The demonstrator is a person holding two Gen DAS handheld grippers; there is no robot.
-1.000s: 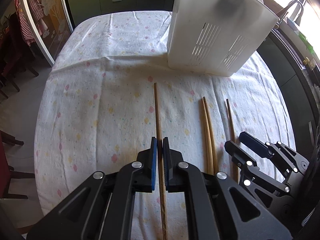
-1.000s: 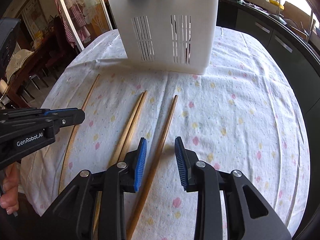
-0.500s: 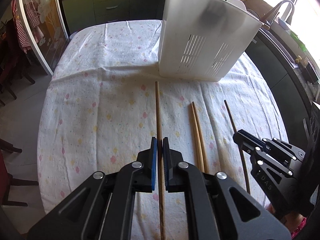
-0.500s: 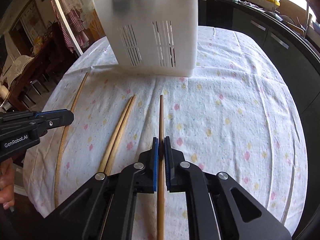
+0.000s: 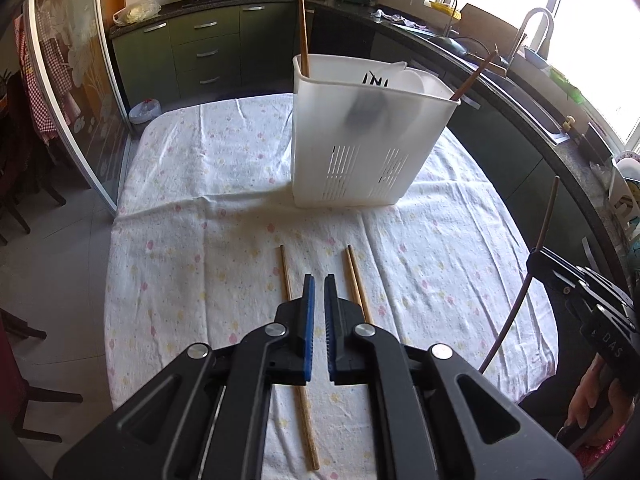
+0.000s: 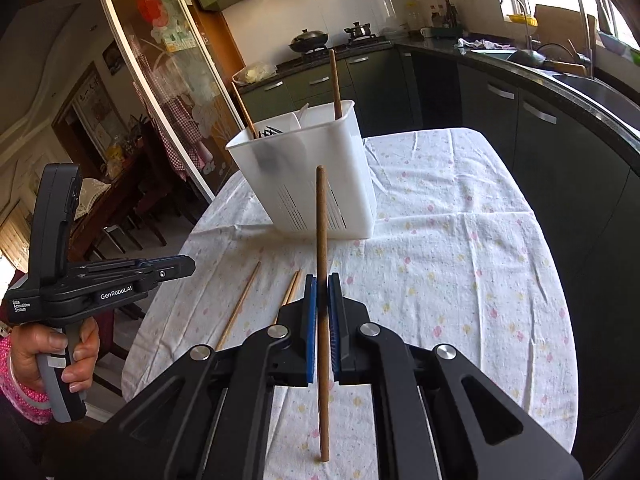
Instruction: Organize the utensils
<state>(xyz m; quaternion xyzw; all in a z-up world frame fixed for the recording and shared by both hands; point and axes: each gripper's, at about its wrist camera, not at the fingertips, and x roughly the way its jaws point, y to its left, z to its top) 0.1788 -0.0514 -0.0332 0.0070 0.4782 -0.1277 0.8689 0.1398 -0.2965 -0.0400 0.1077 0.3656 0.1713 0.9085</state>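
My right gripper (image 6: 322, 292) is shut on a dark wooden chopstick (image 6: 321, 232) and holds it tilted up above the table; it also shows in the left wrist view (image 5: 541, 236). My left gripper (image 5: 319, 292) is shut and empty, raised above the table. A single chopstick (image 5: 289, 280) lies on the cloth just left of it, a pair of chopsticks (image 5: 356, 280) just right. The white slotted utensil holder (image 5: 360, 148) stands farther back with two chopsticks (image 5: 304, 36) standing in it; it also shows in the right wrist view (image 6: 304, 184).
The table has a white flowered cloth (image 5: 200, 248). Dark green kitchen cabinets (image 5: 200, 56) and a counter with a sink (image 5: 536, 60) run behind and to the right. A glass door (image 5: 68, 92) and chairs stand on the left.
My left gripper let go of the single chopstick and rose, empty; the chopstick lies on the cloth. My right gripper, closed on the rightmost chopstick, lifted it off the table.
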